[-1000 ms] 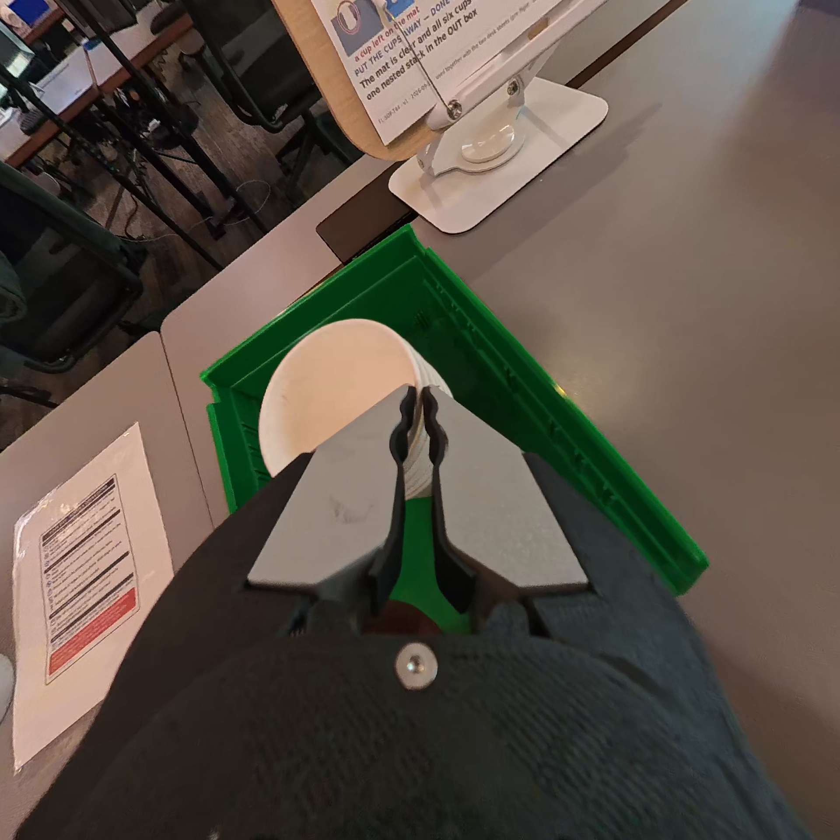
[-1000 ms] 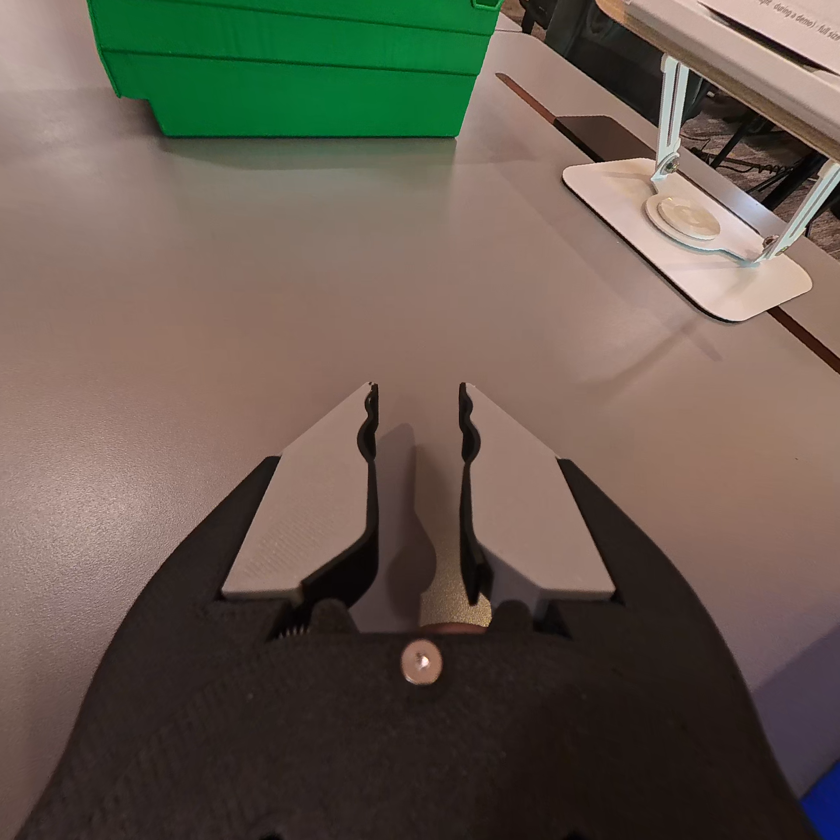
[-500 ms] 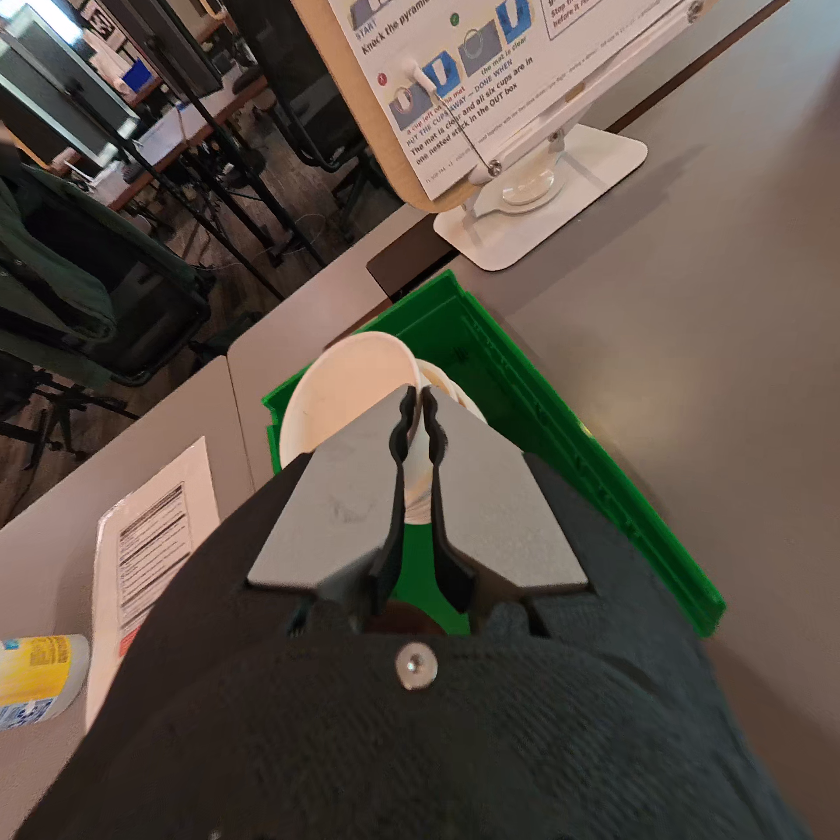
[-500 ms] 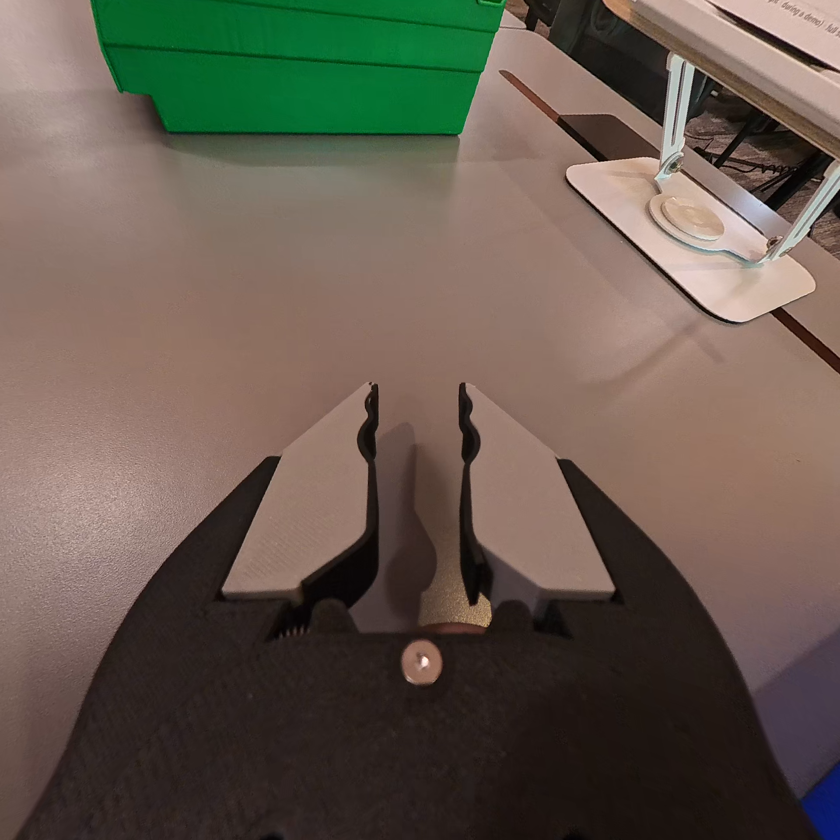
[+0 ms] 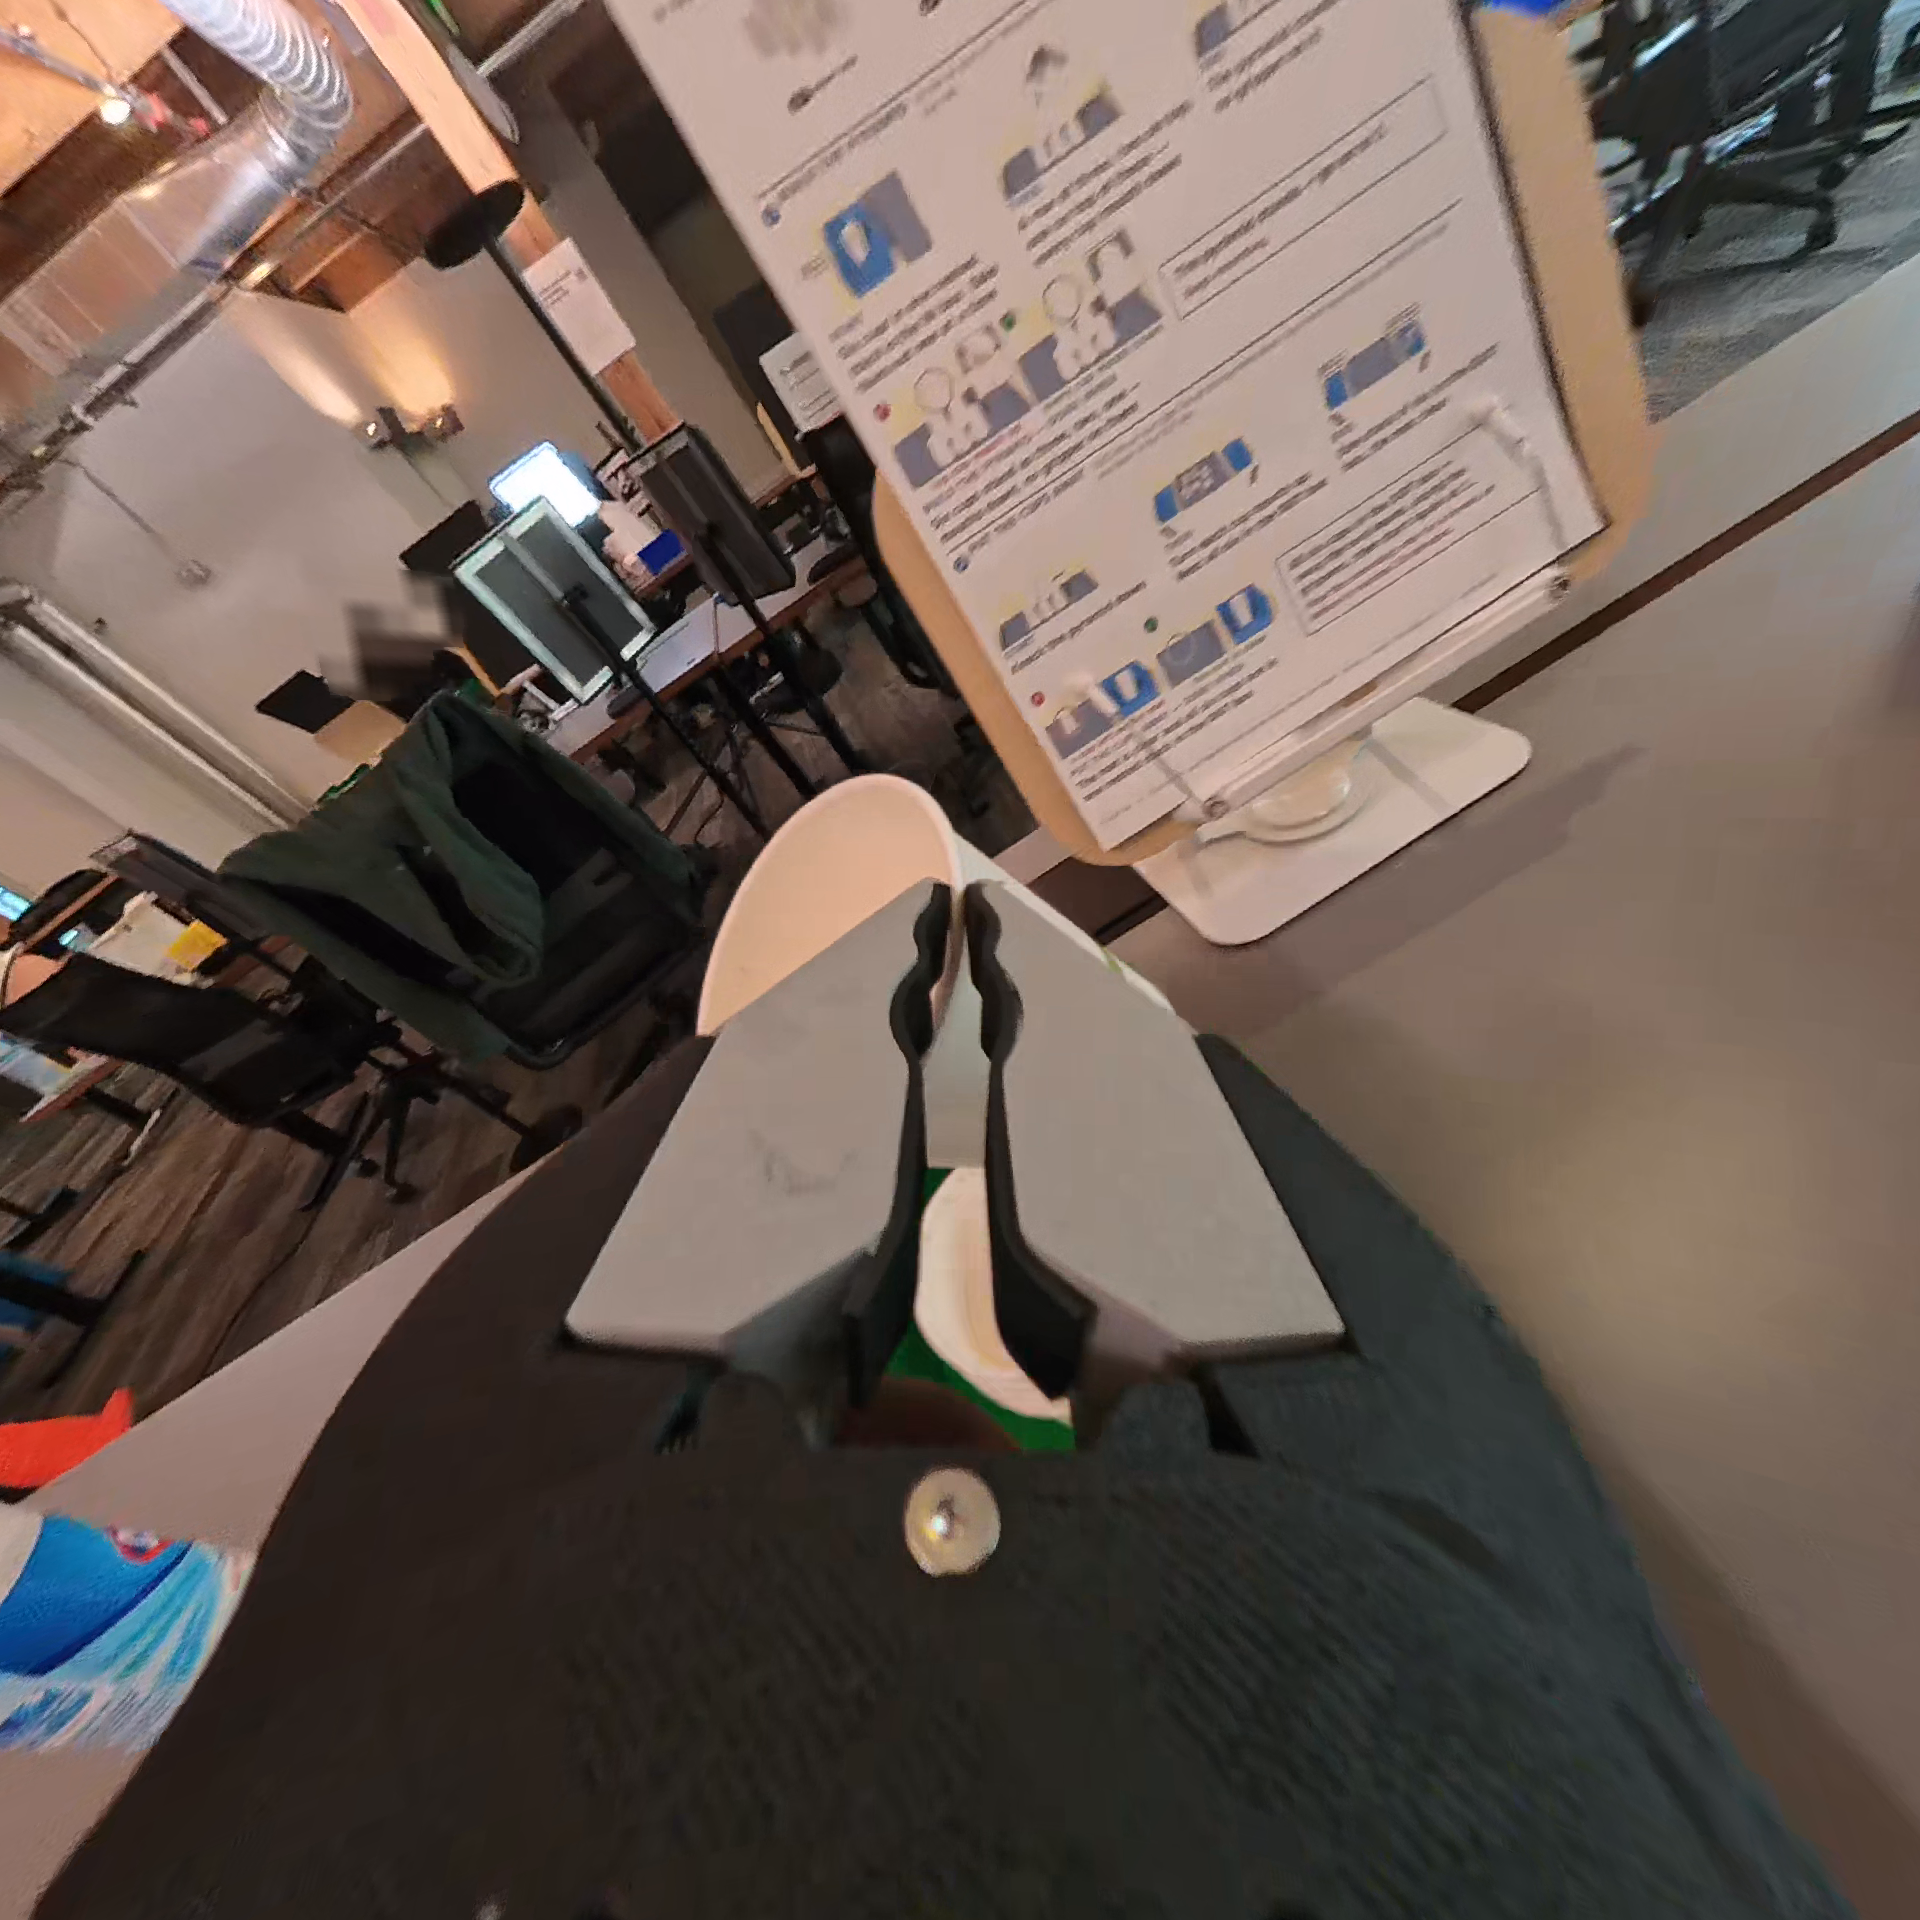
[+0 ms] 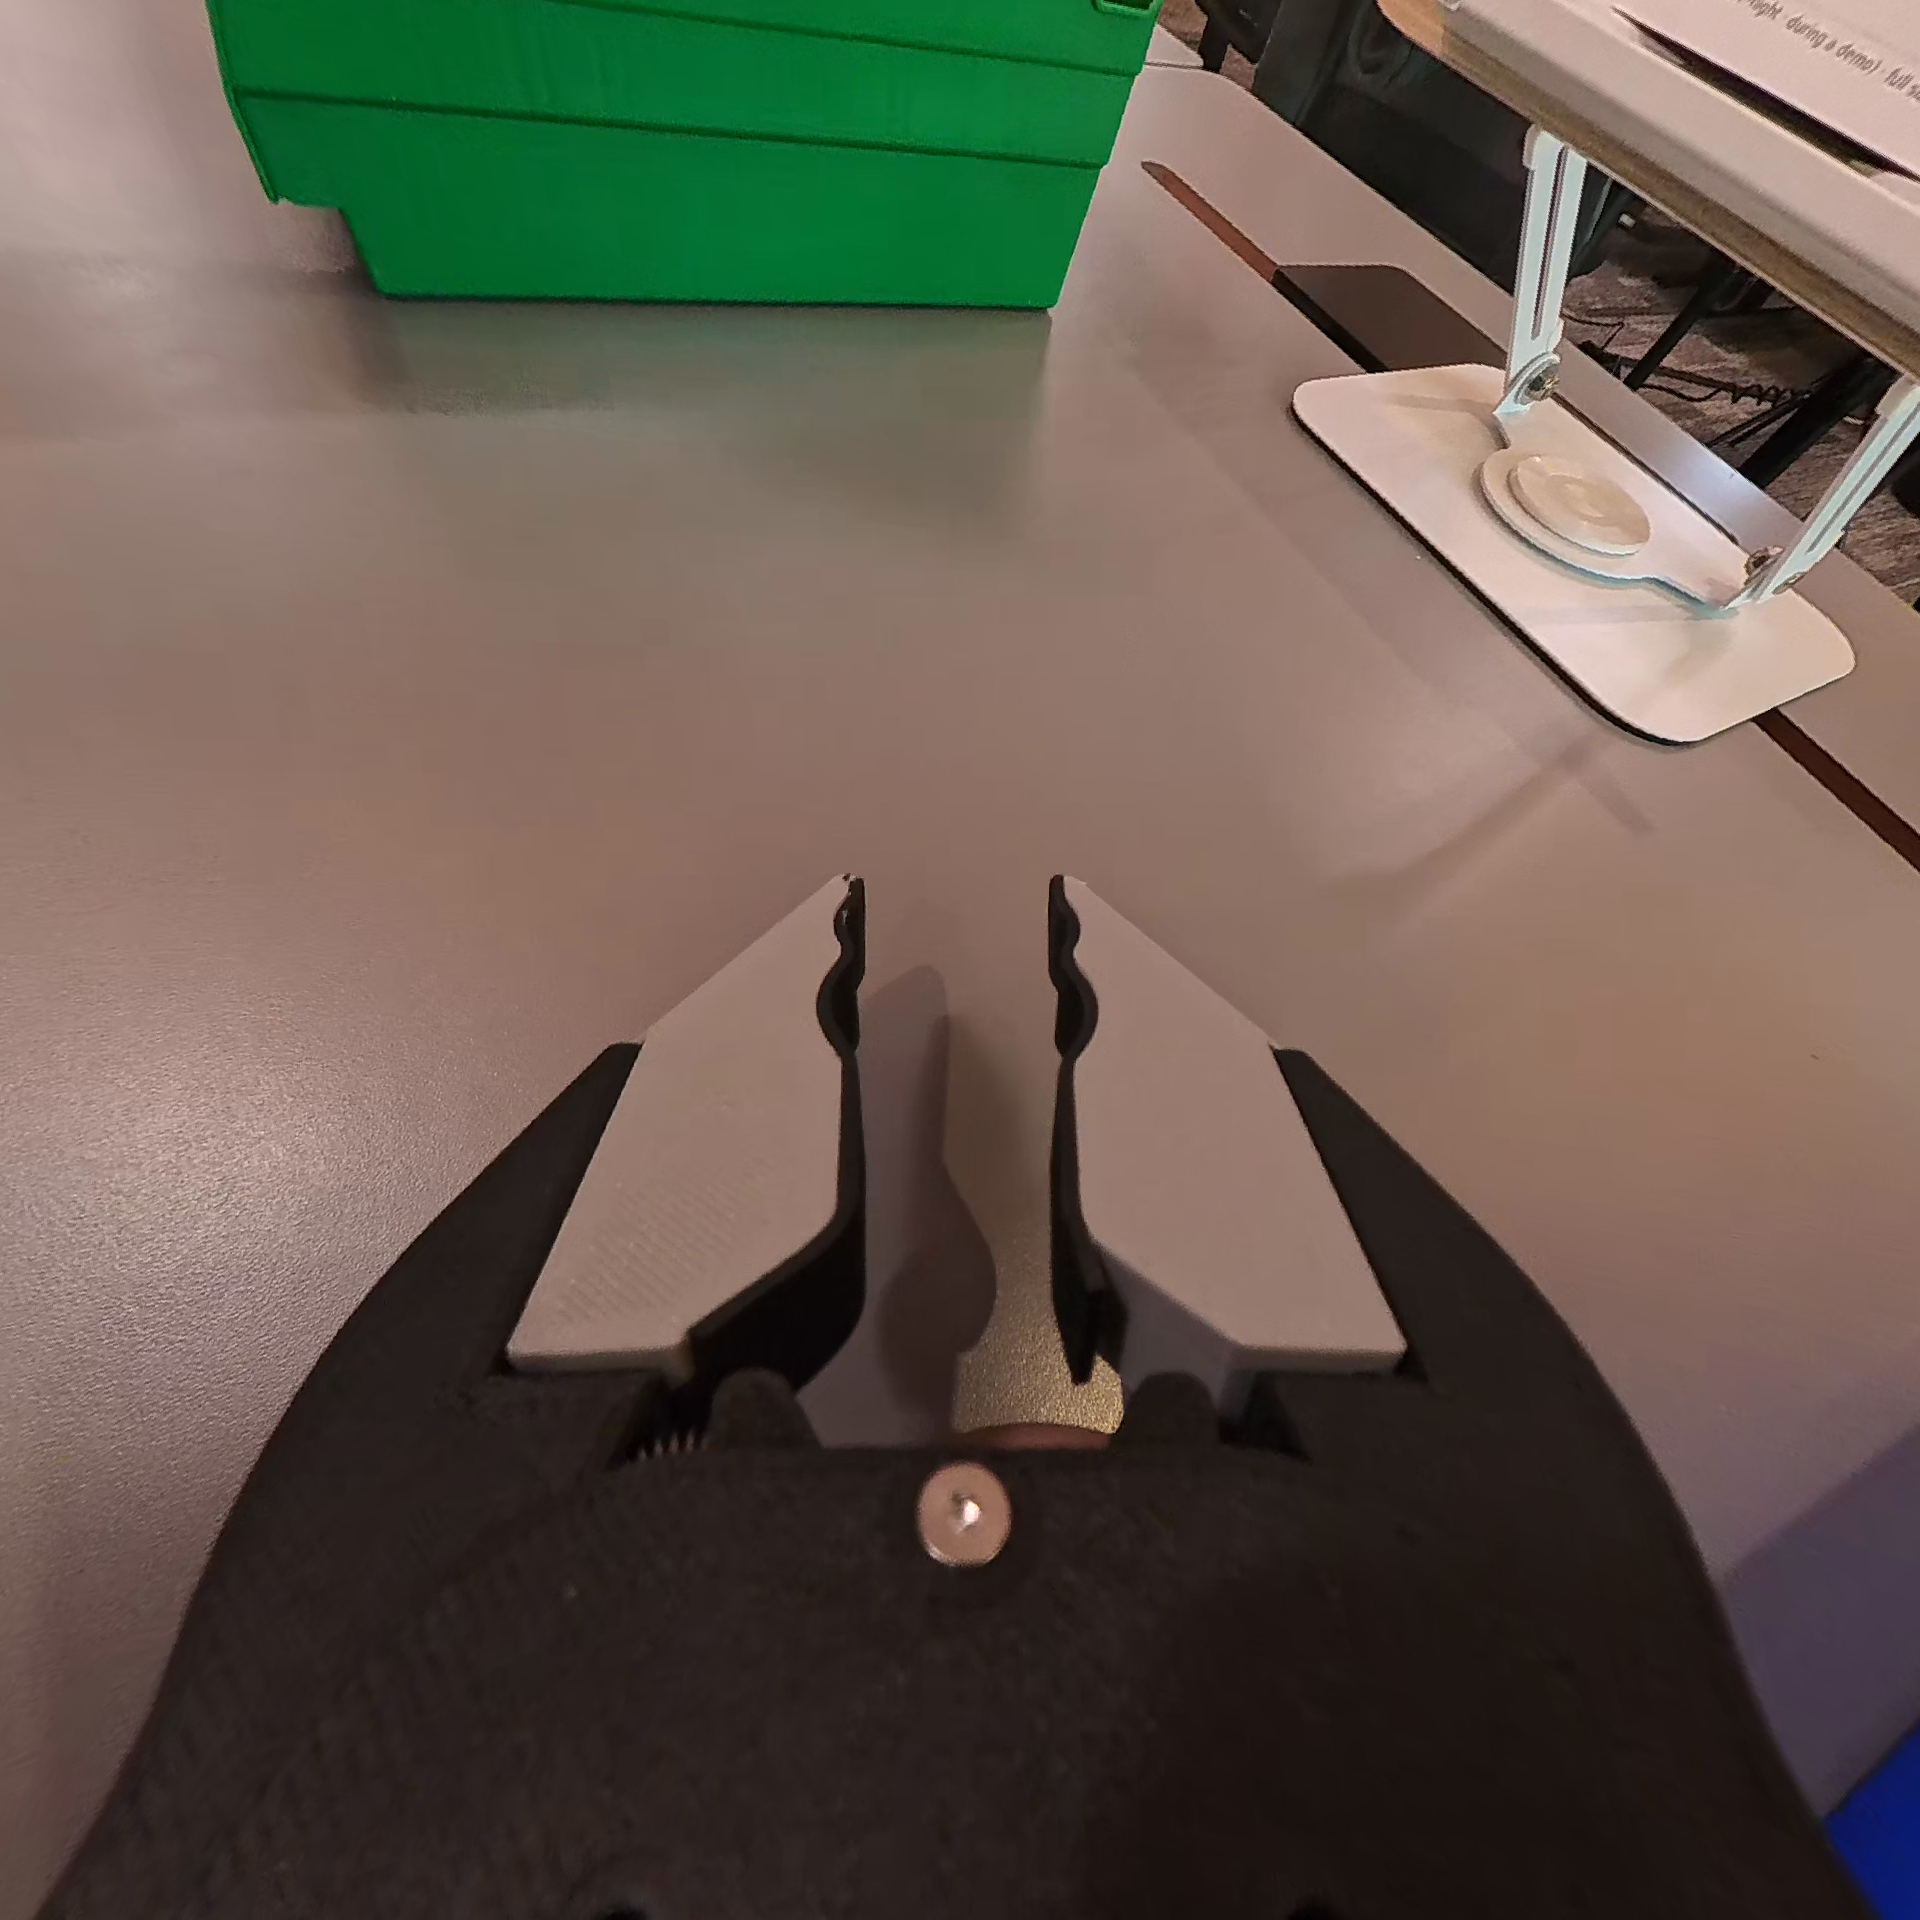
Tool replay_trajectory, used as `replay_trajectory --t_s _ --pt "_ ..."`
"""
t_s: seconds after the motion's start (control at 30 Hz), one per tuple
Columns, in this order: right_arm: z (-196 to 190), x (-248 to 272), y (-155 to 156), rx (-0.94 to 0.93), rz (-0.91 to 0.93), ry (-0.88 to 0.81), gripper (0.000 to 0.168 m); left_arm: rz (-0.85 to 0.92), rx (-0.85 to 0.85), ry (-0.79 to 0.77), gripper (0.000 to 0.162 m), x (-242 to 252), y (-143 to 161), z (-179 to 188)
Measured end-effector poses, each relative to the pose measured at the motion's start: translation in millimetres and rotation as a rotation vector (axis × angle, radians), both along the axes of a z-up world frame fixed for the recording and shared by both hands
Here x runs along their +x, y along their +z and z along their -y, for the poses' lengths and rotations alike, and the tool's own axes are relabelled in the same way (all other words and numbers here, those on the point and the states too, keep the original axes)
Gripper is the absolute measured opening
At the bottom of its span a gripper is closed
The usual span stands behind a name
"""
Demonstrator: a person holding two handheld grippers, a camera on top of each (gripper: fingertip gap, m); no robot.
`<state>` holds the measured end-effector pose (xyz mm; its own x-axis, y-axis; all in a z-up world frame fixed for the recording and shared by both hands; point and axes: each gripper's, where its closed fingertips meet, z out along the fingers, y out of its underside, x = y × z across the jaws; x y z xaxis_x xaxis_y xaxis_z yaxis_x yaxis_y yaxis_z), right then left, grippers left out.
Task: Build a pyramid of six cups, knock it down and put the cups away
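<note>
My left gripper is shut on the rim of a white paper cup, whose mouth faces left. It holds the cup up over the table's far edge. More white of the nested cups shows between the fingers, with a strip of the green bin under it. My right gripper is open and empty, low over the grey table. The green bin stands ahead of it, seen from the side, so its inside is hidden.
An instruction board on a white stand is at the table's far right edge. A blue and white container sits at the lower left. Chairs and desks lie beyond the table. A blue mat corner shows at the lower right. The tips of one gripper are about 40 centimetres away from the tips of the other.
My left gripper has tilted up and lifted with the cup, so the green bin has dropped almost out of its view. My right gripper has hardly moved.
</note>
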<state>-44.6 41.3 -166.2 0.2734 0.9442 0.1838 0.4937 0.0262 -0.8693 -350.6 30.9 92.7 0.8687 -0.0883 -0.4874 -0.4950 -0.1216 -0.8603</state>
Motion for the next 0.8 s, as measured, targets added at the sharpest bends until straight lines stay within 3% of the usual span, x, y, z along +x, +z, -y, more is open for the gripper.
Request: replay_trajectory --t_s 0.23,0.47,0.63,0.8 --pt "-3.7 1.7 2.0 0.009 -0.007 -0.016 0.032 -0.123 -0.029 -0.226 0.001 111.6 -14.1 -6.2" --pt "-9.3 4.6 6.1 0.012 -0.026 -0.036 0.031 -0.075 -0.142 -0.466 0.0 212.4 -93.7 -22.0" --pt "-13.3 6.8 9.1 0.014 -0.042 -0.051 0.031 -0.108 -0.202 -0.53 0.001 253.8 -145.6 -33.6" --pt "-16.3 8.2 12.7 0.017 -0.059 -0.064 0.031 -0.093 -0.15 -0.561 0.0 269.2 -143.8 -35.2"
